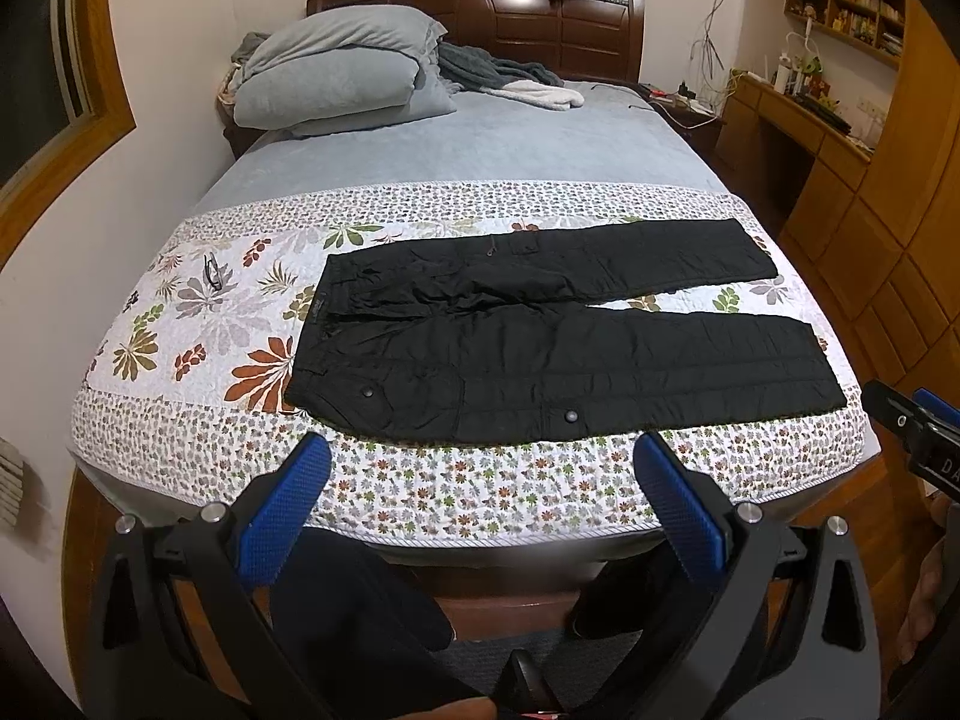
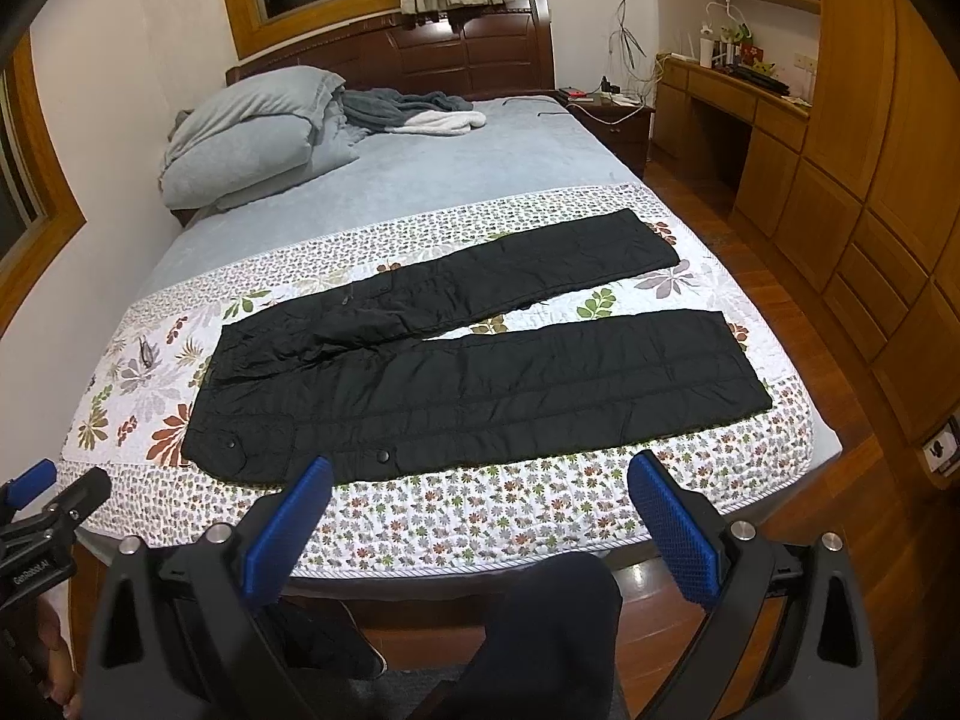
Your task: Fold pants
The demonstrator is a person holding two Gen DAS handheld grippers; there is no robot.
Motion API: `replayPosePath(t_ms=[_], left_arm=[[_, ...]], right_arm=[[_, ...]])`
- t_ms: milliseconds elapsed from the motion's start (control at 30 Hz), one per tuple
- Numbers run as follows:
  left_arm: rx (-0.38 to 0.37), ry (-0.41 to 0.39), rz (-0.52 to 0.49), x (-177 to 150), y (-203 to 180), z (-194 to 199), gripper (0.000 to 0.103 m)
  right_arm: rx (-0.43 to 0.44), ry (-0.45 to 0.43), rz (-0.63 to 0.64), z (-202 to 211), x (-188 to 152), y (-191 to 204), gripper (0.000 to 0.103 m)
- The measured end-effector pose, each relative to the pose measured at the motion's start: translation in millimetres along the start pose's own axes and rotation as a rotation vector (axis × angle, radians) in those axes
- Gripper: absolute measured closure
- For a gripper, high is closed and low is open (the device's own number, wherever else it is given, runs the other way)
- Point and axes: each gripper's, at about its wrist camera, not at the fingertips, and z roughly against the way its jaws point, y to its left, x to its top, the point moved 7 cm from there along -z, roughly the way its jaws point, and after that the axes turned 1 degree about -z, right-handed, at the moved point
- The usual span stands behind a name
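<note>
Pants: the black pants [image 1: 540,330] lie flat on the quilt [image 1: 420,498] at the foot of the bed [image 1: 480,138], across the middle of both frames. The waist is toward the left of the frame, the legs run to the right and are spread slightly apart.

Near leg: its lower edge, with two round snaps, runs just above the band of small flowers along the quilt's near edge.

Left gripper: the left gripper [image 1: 480,450] hangs at the bottom of its frame, its blue fingers [image 1: 288,498] spread wide with nothing between them. The pants lie above and beyond the tips, apart from them; the tips sit just below the near leg's edge.

Right gripper: the right gripper [image 2: 480,468] is likewise wide open and empty, fingers [image 2: 672,528] low in the frame. The left tip overlaps the near leg's edge in the picture; whether it touches the cloth I cannot tell.

Each other: each gripper shows at the other's frame edge, right gripper at the far right, left gripper at the lower left.

Bedding: folded grey bedding [image 1: 342,72] is piled at the upper left, near the headboard [image 1: 540,24].

Person: dark trouser legs [image 2: 540,630] show below the grippers.
</note>
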Motion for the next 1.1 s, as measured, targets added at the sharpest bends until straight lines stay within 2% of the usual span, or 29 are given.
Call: replayPosePath(t_ms=[1100], left_arm=[[0.006, -0.007, -0.004, 0.4, -1.5, 2.1, 0.003]], right_arm=[[-0.004, 0.001, -0.003, 3.5, -0.7, -2.9, 0.003]])
